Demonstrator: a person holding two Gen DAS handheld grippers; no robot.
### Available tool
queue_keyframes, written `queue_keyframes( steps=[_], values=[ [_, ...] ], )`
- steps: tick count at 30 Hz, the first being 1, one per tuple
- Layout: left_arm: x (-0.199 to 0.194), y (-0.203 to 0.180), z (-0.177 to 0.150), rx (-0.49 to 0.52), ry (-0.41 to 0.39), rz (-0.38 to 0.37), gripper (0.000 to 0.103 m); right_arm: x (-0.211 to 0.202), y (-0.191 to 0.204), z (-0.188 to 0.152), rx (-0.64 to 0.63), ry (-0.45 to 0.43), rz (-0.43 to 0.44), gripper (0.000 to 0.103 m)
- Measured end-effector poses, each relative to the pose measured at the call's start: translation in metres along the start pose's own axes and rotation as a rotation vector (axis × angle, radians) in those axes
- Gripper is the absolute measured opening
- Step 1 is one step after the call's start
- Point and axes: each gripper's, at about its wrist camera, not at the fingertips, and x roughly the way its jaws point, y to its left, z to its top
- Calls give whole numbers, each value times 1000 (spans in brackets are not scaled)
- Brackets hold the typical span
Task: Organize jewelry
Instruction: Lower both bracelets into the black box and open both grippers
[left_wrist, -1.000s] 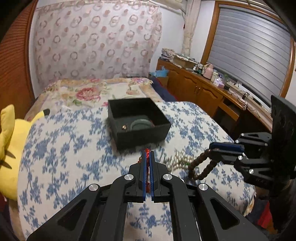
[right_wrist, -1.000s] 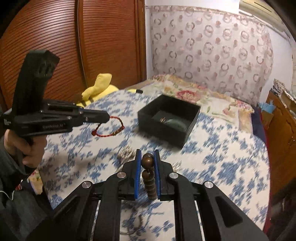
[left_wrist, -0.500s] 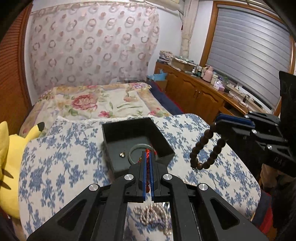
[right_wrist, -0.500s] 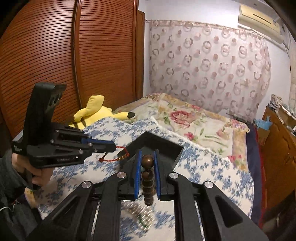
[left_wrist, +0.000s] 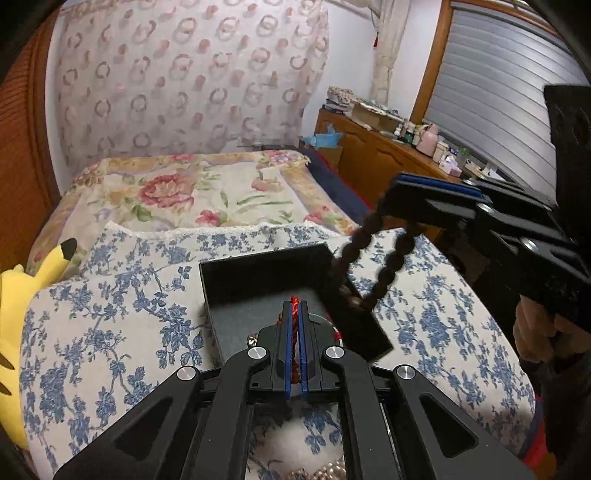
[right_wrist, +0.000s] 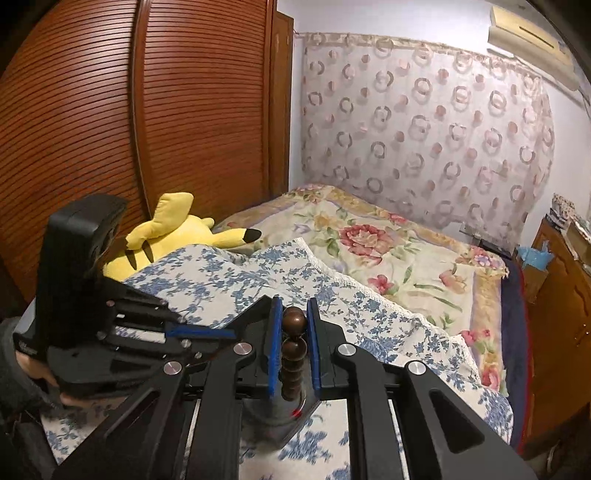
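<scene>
A black open box (left_wrist: 236, 280) lies on the blue-flowered bedspread. My left gripper (left_wrist: 294, 317) is shut on a red cord bracelet (left_wrist: 294, 306) and hangs over the box's near part. My right gripper (left_wrist: 400, 184) comes in from the right, shut on a brown wooden bead bracelet (left_wrist: 384, 273) that dangles over the box's right rim. In the right wrist view the right gripper (right_wrist: 293, 314) pinches the top bead (right_wrist: 294, 321), the left gripper (right_wrist: 221, 334) lies just left of it, and the box is mostly hidden beneath the fingers.
A pearl strand (left_wrist: 325, 470) lies on the bedspread under my left gripper. A yellow plush toy (left_wrist: 18, 295) sits at the bed's left edge. A wooden cabinet (left_wrist: 380, 158) with clutter stands to the right. A ribbed wooden wardrobe (right_wrist: 147, 110) rises on the left.
Both grippers have risen from the bedspread with their bracelets and moved forward until they hang over the black box. The pearls stay behind on the bed.
</scene>
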Motion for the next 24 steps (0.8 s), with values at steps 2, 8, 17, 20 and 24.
queue_keyframes(
  steps=[2,8,17,20,24],
  values=[
    [4,4,0,-7,2,9,2,15,-4,0,1,16,2,15],
    [2,18,0,-40,-11,31,9,50,-10,-8,-8,67,-4,15],
    [-17,28,-8,-47,-37,83,30,77,-15,-20,3,111,-25,15],
    [-21,30,-11,-46,-41,103,34,79,-14,-23,9,121,-22,15],
    [-25,32,-13,-53,-40,115,39,77,-13,-25,17,127,-20,15]
  ],
)
